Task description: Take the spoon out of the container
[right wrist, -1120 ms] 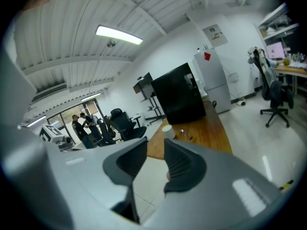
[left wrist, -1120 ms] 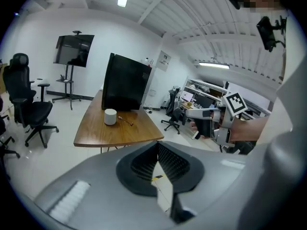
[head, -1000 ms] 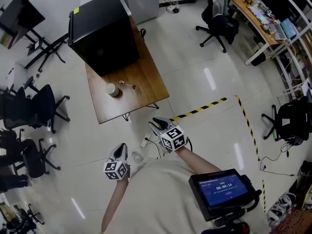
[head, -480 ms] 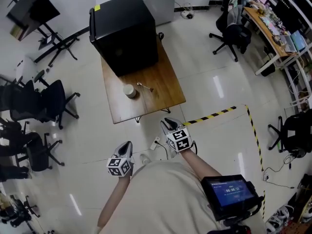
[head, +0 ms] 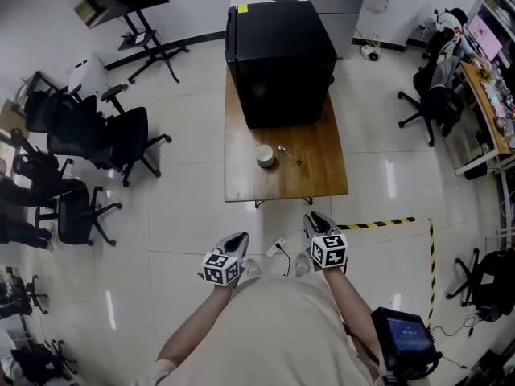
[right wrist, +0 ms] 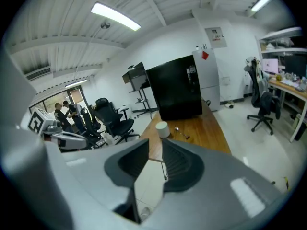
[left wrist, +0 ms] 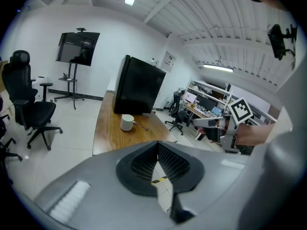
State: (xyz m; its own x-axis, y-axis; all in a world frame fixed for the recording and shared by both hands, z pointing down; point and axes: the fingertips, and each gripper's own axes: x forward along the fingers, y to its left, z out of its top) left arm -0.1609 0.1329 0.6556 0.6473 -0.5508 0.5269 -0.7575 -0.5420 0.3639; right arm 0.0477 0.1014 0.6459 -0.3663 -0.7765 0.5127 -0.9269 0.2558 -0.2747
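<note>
Though tiny overhead, spoon [right wrist: 181, 132] beside container [right wrist: 163, 129] clearer past right gripper [right wrist: 155, 141], narrow, empty, just closing; left gripper [left wrist: 157, 144] closed.

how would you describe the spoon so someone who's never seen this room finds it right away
Find the wooden table in the middle of the floor, with the black box on its far end. In front of the box stands a white container; the spoon lies flat on the wood just right of it, the only thin, shiny thing on the table.
</note>
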